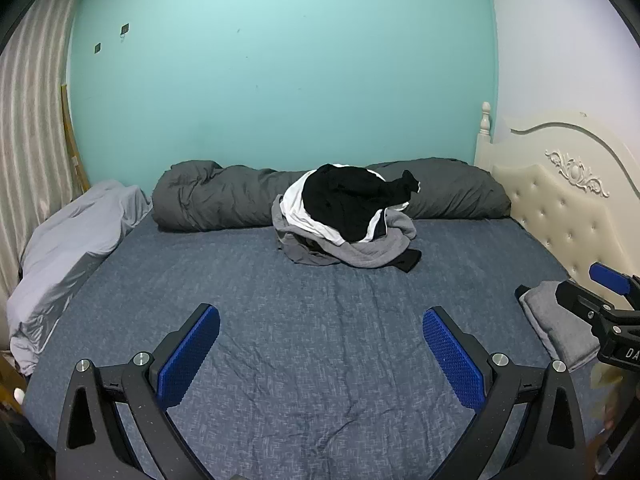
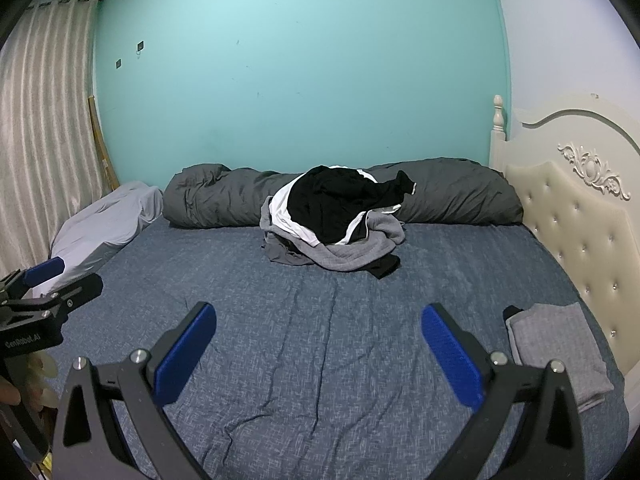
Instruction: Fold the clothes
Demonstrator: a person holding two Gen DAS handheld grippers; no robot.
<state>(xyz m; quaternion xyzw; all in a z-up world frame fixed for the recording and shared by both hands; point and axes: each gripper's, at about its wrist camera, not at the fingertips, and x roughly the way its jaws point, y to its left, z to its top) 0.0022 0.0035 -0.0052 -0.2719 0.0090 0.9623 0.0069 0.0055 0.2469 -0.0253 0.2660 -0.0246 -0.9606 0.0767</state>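
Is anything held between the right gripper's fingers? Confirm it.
No, the right gripper stands wide open over the bare blue sheet, with nothing between its fingers.

Bed [image 1: 320, 320]: pile of clothes [image 1: 348, 216] toward the far side, centre, resting against the rolled duvet [image 1: 208, 196] that runs along the wall. Pillow [image 1: 72, 240] at left edge. Folded garment [image 2: 556, 352] at near right, beside the headboard [image 2: 572, 216]. Curtain [image 2: 44, 128] far left.
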